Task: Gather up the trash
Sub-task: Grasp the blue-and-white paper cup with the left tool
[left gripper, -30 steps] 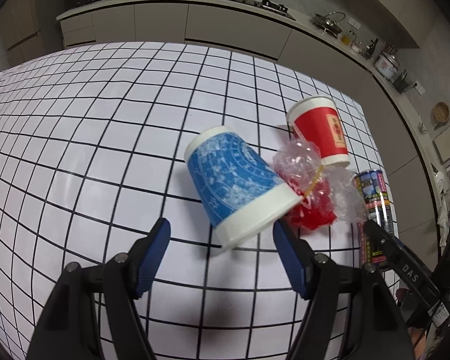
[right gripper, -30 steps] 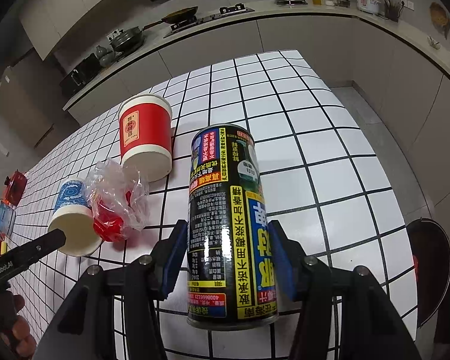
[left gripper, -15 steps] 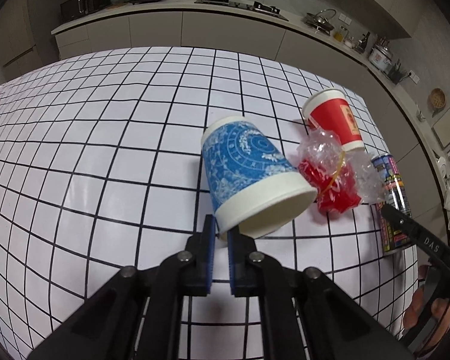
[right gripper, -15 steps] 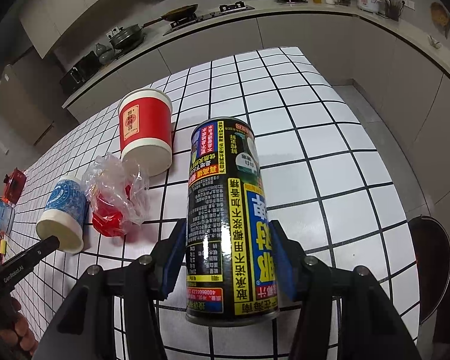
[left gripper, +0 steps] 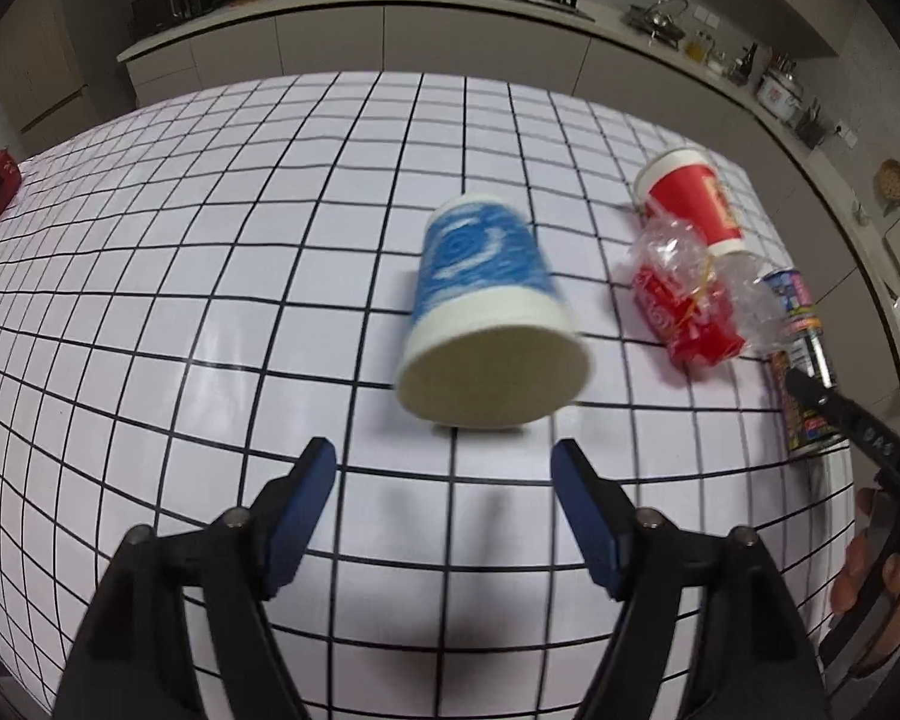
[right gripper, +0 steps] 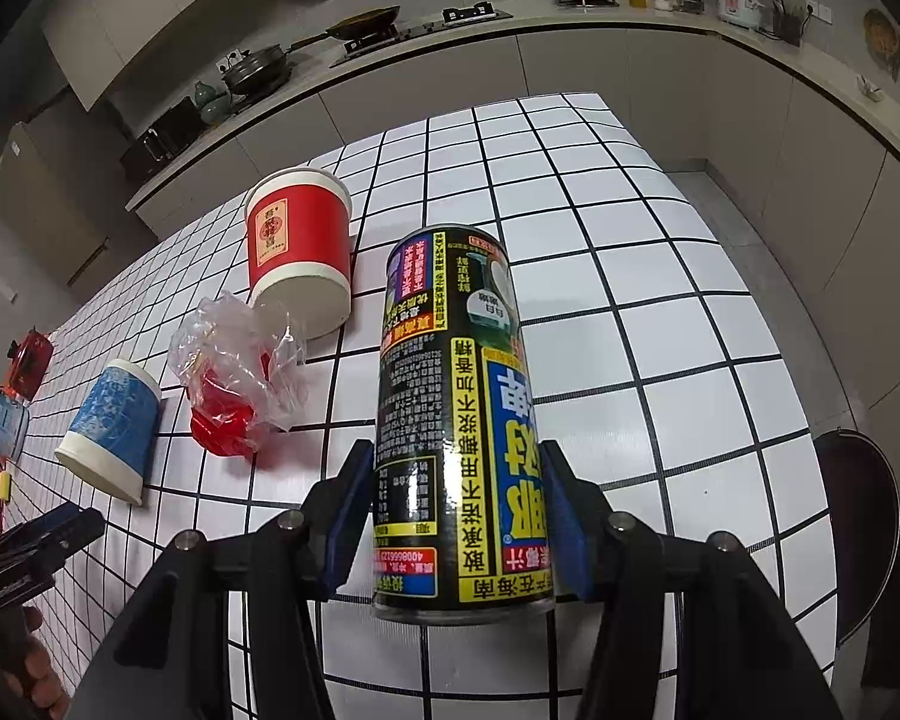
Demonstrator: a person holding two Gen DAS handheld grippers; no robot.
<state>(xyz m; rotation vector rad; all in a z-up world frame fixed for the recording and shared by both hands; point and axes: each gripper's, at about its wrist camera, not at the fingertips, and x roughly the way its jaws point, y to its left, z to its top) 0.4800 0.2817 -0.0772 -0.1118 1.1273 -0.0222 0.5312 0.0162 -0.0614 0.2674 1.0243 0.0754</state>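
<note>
Trash is spread over the tiled table point(left gripper: 222, 276), and the blue cup point(left gripper: 487, 315) is taken as the landmark. The left gripper point(left gripper: 443, 468) is held just short of that cup's open mouth; its jaws have just been opening and now stand wide, with nothing between them, the cup lying on its side beyond the tips and blurred. Beside the blue cup, away from the left gripper's side, a crumpled plastic bag point(left gripper: 693, 300) with red contents is seen, and past it a red cup point(left gripper: 693, 207), also on its side. Farthest from the blue cup, near the table edge, a dark printed can point(right gripper: 459, 414) is clamped between the pads of the right gripper point(right gripper: 453, 525) and stands upright. A slip is judged possible: the blue cup is light, round and apparently unsettled, so it could be nudged away or rolled into the bag if the jaws are closed off-centre. The thin paper wall could also be crushed by too hard a squeeze.
</note>
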